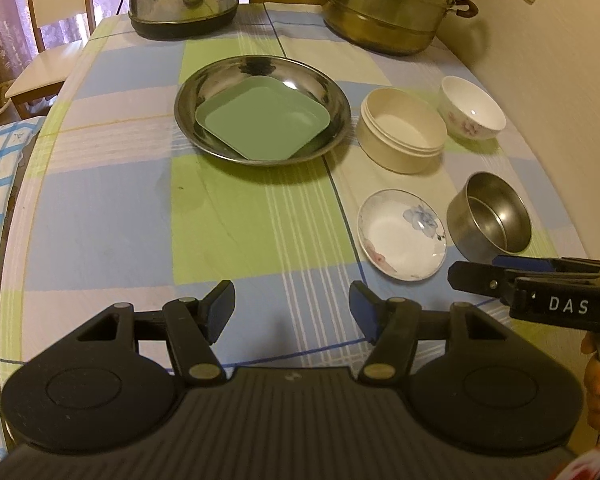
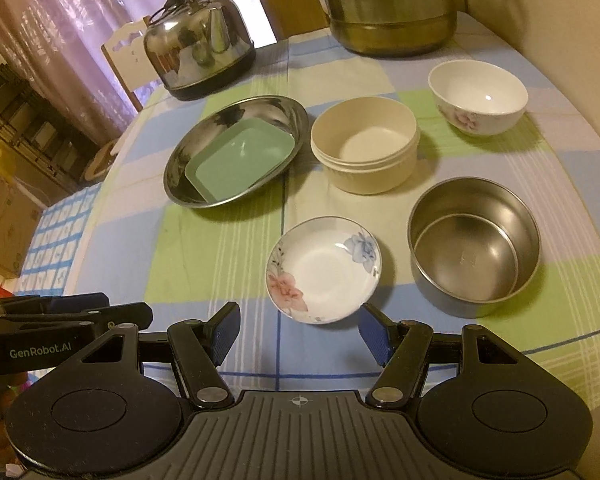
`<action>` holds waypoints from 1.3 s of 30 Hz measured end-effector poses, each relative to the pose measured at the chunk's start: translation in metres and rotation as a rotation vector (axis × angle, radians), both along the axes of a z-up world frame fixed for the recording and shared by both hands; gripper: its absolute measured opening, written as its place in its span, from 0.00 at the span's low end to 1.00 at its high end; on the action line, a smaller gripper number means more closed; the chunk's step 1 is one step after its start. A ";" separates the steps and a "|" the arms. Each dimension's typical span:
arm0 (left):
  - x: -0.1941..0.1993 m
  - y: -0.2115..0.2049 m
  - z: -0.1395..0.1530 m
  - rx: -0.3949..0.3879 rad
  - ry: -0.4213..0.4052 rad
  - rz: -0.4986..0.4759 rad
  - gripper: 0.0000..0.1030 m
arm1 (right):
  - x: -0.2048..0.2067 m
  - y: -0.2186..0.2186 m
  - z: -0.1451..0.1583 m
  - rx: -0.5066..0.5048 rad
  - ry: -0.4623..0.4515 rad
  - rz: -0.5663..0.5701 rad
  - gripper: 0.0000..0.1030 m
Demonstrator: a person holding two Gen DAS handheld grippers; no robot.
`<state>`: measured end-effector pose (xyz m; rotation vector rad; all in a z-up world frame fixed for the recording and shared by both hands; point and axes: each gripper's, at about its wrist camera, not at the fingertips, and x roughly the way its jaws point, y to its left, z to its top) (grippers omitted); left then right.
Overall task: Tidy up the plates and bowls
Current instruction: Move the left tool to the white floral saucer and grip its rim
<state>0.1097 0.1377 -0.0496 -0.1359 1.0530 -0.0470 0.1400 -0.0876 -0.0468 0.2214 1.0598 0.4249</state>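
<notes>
Your left gripper [image 1: 292, 310] hangs over the near part of the surface [image 1: 112, 216], its jaws standing apart with only the checked cloth showing between them. Your right gripper [image 2: 300, 334] is beside it, jaws likewise apart and holding nothing; the near rim of the small flowered saucer [image 2: 323, 270] sits just beyond its fingertips, not touching either pad.

The dishes you are sorting lie ahead of both tools. Toward the left sits the wide steel plate [image 1: 262, 110], and the square green plate [image 1: 262, 122] lies inside it, tilted against the steel wall. Just to the right of that pair stands the round cream container [image 2: 364, 144], upright and apart from the steel plate's rim. Further right and back, near the wall, is the white porcelain bowl with a pink flower [image 2: 477, 96]. In front of it, closer to you, stands the steel bowl [image 2: 474, 240], with a smaller steel piece seemingly nested inside it. The saucer lies just left of that steel bowl, a narrow strip of cloth between them.

At the far edge of the surface you have a shiny kettle [image 2: 200, 56] on the left and a stacked brass-coloured steamer pot [image 2: 392, 16] on the right. A chair [image 1: 48, 32] stands beyond the left edge.
</notes>
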 end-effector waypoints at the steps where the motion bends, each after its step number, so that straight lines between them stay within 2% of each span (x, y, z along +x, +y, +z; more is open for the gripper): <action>1: -0.001 -0.001 0.000 0.000 0.001 -0.002 0.59 | -0.001 -0.002 -0.001 0.001 0.001 -0.001 0.64; 16: 0.004 -0.017 -0.009 0.021 0.024 -0.037 0.59 | -0.001 -0.014 -0.010 -0.009 0.027 -0.024 0.63; 29: 0.024 -0.025 -0.022 0.034 0.047 -0.107 0.59 | 0.006 -0.022 -0.022 -0.014 0.072 -0.093 0.63; 39: 0.040 -0.025 -0.034 0.015 0.079 -0.159 0.59 | 0.008 -0.022 -0.034 -0.011 0.106 -0.142 0.63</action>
